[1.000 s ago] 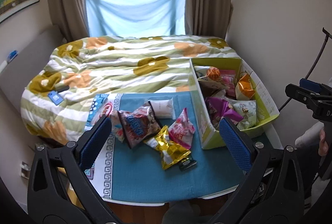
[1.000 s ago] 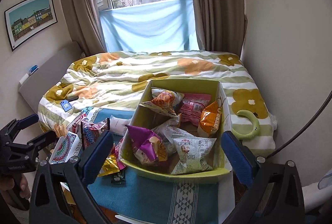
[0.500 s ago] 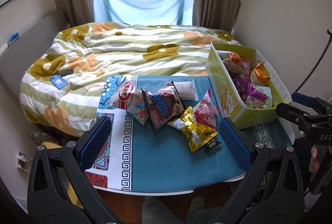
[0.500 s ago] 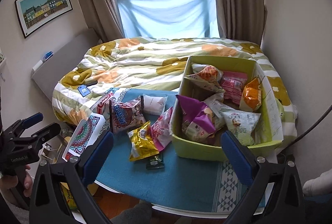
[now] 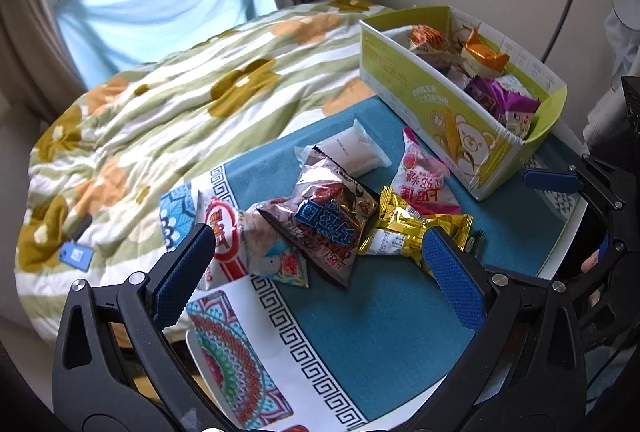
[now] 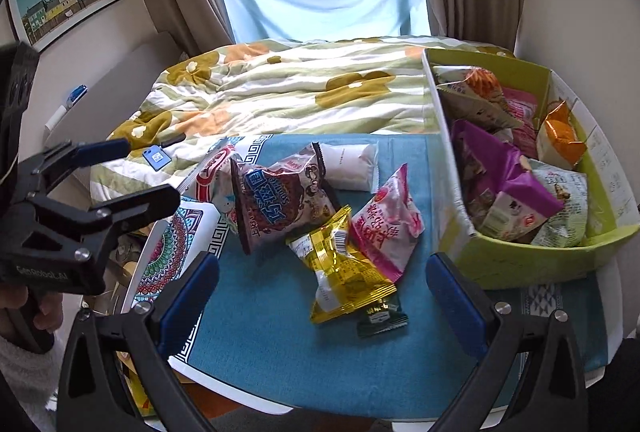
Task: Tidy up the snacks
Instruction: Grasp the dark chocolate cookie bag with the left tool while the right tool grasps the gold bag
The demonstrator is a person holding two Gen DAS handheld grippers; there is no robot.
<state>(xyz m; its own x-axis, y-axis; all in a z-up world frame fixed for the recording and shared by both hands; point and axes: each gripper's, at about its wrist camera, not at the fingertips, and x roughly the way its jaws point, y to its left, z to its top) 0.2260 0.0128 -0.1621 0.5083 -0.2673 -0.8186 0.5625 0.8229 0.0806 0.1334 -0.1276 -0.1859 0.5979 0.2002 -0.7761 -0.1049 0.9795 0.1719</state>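
Both grippers hang above a tabletop (image 6: 280, 348) covered with a teal cloth, each with its blue-padded jaws spread wide and nothing between them. The left gripper (image 5: 316, 276) sits low in its own frame, over a brown foil bag (image 5: 326, 224) and a red-and-white packet (image 5: 224, 244) at centre. The right gripper (image 6: 320, 296) frames a gold packet (image 6: 344, 272), a pink packet (image 6: 386, 220) and a small dark green sachet (image 6: 382, 318) at lower centre of its view. A white packet (image 6: 350, 165) lies further back, just beside the brown bag. At the right of both frames stands a green cardboard box (image 6: 532, 264), filled with more snack bags, among them a purple bag (image 6: 504, 167).
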